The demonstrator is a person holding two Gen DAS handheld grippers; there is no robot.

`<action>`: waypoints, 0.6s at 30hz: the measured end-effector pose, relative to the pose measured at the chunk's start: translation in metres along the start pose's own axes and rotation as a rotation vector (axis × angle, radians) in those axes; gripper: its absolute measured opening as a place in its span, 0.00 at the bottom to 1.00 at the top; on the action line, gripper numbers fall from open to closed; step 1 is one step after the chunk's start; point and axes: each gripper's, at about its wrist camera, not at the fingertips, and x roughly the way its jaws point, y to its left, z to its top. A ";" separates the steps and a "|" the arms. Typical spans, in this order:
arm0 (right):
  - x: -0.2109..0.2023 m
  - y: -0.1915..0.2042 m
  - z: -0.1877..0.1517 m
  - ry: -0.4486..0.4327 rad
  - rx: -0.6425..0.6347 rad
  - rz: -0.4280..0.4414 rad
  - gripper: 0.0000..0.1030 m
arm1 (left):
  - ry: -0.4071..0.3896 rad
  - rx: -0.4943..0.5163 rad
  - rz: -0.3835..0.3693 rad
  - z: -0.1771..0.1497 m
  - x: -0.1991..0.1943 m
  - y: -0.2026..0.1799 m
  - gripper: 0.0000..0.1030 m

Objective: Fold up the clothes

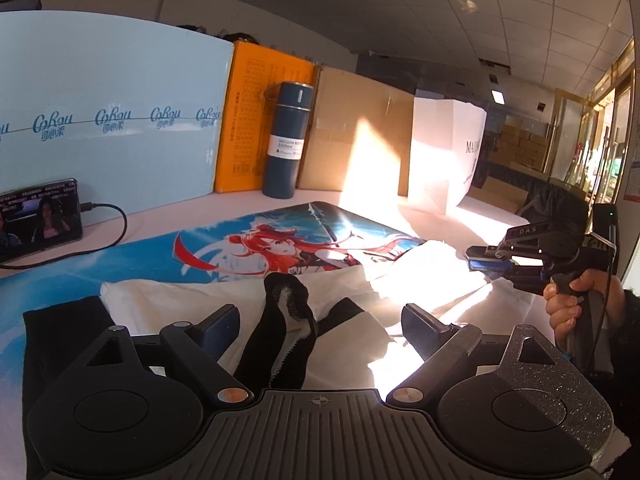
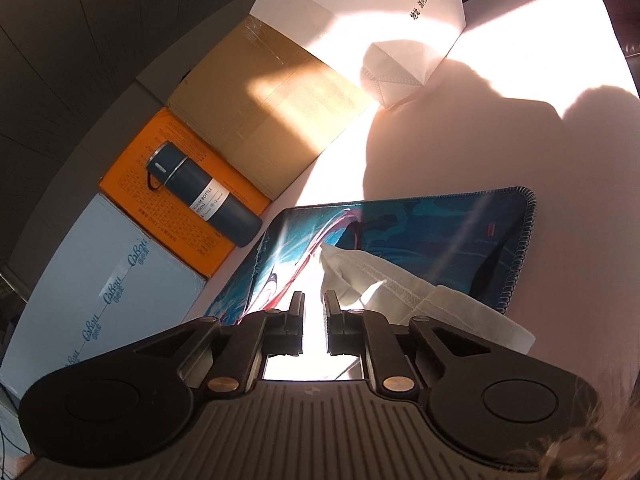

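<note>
A white garment [image 1: 192, 300] with black trim lies spread on a blue picture mat [image 1: 280, 240] on the table. Its black collar [image 1: 280, 320] stands up in a ridge between the wide-apart fingers of my left gripper [image 1: 320, 328], which is open; the pads do not touch it. A black sleeve [image 1: 60, 332] lies at the left. My right gripper [image 2: 314, 308], seen from the side as the right gripper [image 1: 474, 258] in a hand, hovers over the garment's sunlit right part. Its jaws stand a narrow gap apart with nothing between them. A white hemmed fold [image 2: 400, 292] lies just right of it on the mat [image 2: 440, 232].
Along the back stand a pale blue box [image 1: 112, 120], an orange box [image 1: 248, 120], a cardboard box [image 1: 352, 132] and a white paper bag [image 1: 444, 148]. A dark blue vacuum bottle [image 1: 286, 140] stands before them. A phone [image 1: 40, 220] with a cable lies at the left.
</note>
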 end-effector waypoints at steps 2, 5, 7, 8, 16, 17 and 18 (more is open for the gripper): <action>0.000 -0.001 0.004 -0.024 -0.006 0.008 0.58 | 0.001 0.021 -0.005 0.003 0.004 -0.004 0.89; 0.011 0.008 0.008 0.003 -0.069 -0.018 0.59 | 0.031 0.048 -0.001 0.003 0.013 -0.012 0.90; 0.023 0.015 0.008 0.035 -0.133 -0.068 0.58 | 0.050 0.063 -0.003 0.003 0.019 -0.017 0.90; 0.030 0.019 0.007 0.055 -0.166 -0.101 0.53 | 0.055 0.070 -0.009 0.002 0.021 -0.018 0.90; 0.019 0.018 0.006 0.043 -0.257 -0.126 0.02 | 0.096 0.076 -0.052 -0.007 0.032 -0.017 0.90; 0.013 0.017 0.008 0.032 -0.253 -0.119 0.02 | 0.100 0.072 -0.055 -0.007 0.032 -0.017 0.90; 0.009 0.017 0.008 0.032 -0.253 -0.119 0.02 | 0.103 0.070 -0.058 -0.007 0.033 -0.016 0.90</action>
